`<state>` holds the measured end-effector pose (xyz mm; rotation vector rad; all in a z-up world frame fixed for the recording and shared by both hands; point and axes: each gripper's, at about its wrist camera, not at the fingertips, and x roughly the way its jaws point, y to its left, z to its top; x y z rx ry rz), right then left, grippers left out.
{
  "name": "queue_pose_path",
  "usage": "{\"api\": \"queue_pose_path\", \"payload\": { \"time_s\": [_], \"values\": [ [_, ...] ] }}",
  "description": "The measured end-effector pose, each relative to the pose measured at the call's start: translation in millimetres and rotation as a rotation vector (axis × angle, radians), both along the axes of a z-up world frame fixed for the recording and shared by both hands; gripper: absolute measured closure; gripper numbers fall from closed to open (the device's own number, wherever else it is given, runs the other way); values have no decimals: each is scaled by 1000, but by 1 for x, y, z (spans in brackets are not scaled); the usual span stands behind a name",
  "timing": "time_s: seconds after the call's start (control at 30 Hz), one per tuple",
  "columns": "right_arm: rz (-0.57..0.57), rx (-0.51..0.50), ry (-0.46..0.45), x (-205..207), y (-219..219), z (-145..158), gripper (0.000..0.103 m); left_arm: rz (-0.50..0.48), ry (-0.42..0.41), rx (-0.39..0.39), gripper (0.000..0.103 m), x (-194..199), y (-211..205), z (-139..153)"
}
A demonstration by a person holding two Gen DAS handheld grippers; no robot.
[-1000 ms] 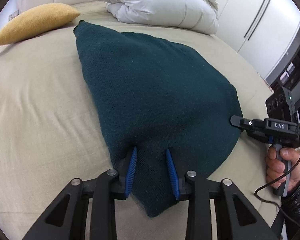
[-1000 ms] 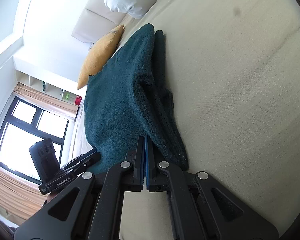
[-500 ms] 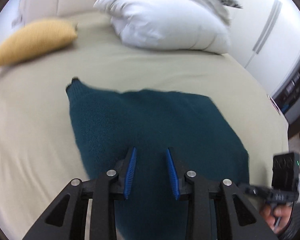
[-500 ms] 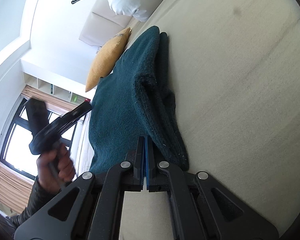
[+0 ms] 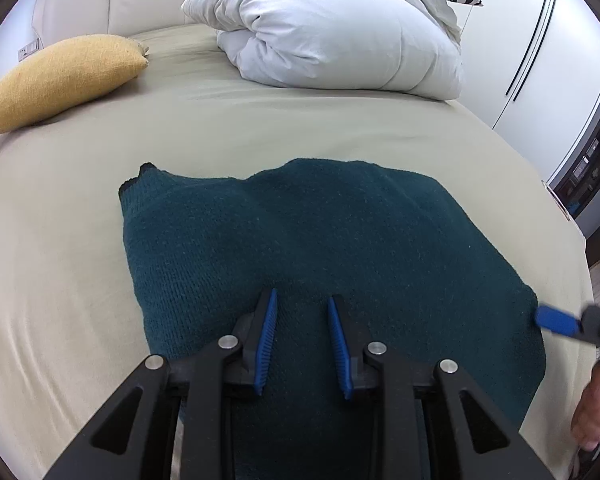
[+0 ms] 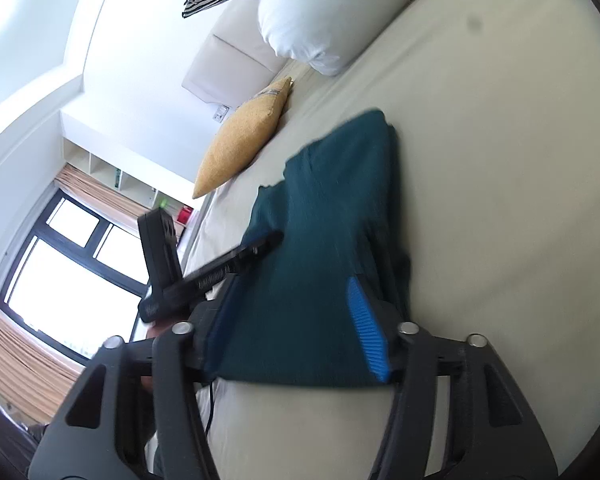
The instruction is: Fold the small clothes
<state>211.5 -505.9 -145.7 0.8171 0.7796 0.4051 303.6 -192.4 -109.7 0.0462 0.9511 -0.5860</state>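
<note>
Garment: a dark teal knitted sweater lies folded on the bed, directly under and ahead of the left gripper.
Left gripper: jaws narrowing, pads hovering over the knit with a gap between them; no fabric visibly pinched, so released.
Right gripper: jaws opening wide, with the sweater's near edge lying between the pads but not pressed; released.
Beyond the grippers: a yellow pillow and a white duvet, well apart from the sweater.
Risk: the thick folded layers may spring back, since neither gripper pins them.
Risk: a pad lifting away could snag the loose knit and drag the fold crooked.
Risk: the left pads closing now might catch only the top layer.
</note>
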Motion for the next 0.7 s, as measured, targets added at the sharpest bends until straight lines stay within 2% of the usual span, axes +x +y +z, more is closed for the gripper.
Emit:
{"api": "queue_pose_path", "payload": {
  "time_s": [0.1,0.23,0.4,0.53,0.57,0.63,0.7],
  "values": [
    [68,-82,15,43,13,16,48,-10,7,-17,75,2,3,-1],
    [129,-53,46,103,20,20,48,-12,10,-34,75,2,5,-3],
    [138,-106,176,160,28,-6,50,-17,12,-41,75,3,6,-4],
    [38,-41,183,168,1,-22,54,-22,14,-51,75,4,6,-4],
    [26,-21,180,167,-5,-25,58,-22,14,-52,75,4,6,-5],
    [4,-22,178,165,-14,-30,74,-23,12,-52,75,4,6,-5],
    [5,-25,167,162,-19,-35,78,-24,13,-53,75,5,7,-5]
  ]
}}
